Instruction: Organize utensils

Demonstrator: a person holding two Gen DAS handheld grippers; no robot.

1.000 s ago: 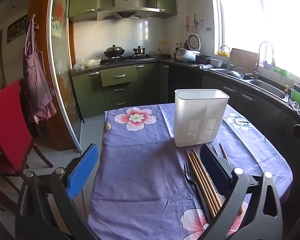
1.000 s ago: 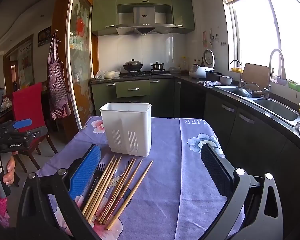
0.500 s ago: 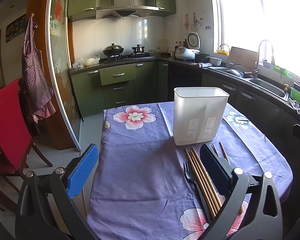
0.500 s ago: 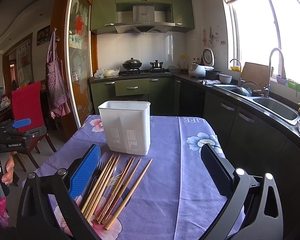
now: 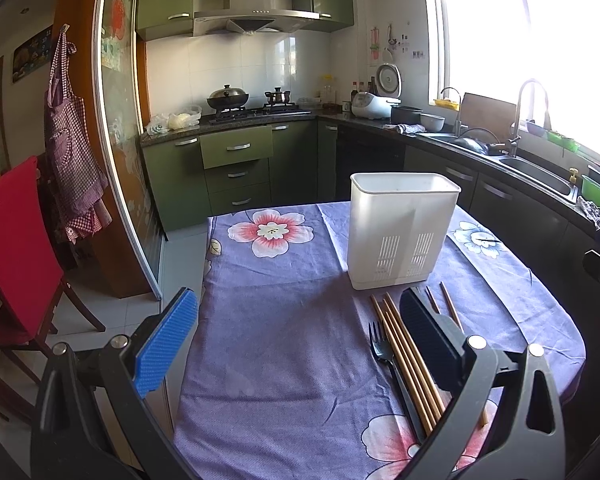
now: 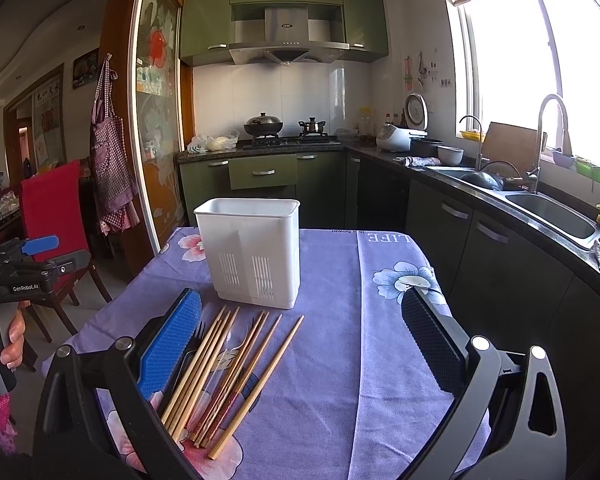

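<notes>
Green cabinets, a stove and a sunlit sink ring the kitchen behind your work surface, a table under a purple flowered tablecloth (image 5: pixel 284 344).

From the left wrist view, your left gripper (image 5: pixel 296 332) hovers over bare cloth with its jaws spread wide and nothing between them. The white utensil holder (image 5: pixel 400 232) stands upright ahead and to the right. Just this side of it lie the chopsticks (image 5: pixel 408 356), with a black fork (image 5: pixel 380 350) beside them on the left; the gripper's right finger hides part of the bundle.

From the right wrist view, your right gripper (image 6: pixel 300 340) is likewise spread and empty, hanging above the utensils. The chopsticks (image 6: pixel 228 364) fan out loosely toward the holder (image 6: pixel 252 252), some overlapping, and what looks like a clear plastic fork lies among them. The black fork (image 6: pixel 188 350) sits at the pile's left edge, partly behind the blue pad. Your other hand and its tool show at the far left.

Nothing looks sorted yet, so watch these risks:
- Closing on the fan as it lies could catch several sticks at odd angles; one may pivot out and roll off the cloth.
- The holder is probably light, so nudging its rim with a long stick could tip or slide it.
- Dragging a fingertip may bunch the cloth and shift everything.
</notes>
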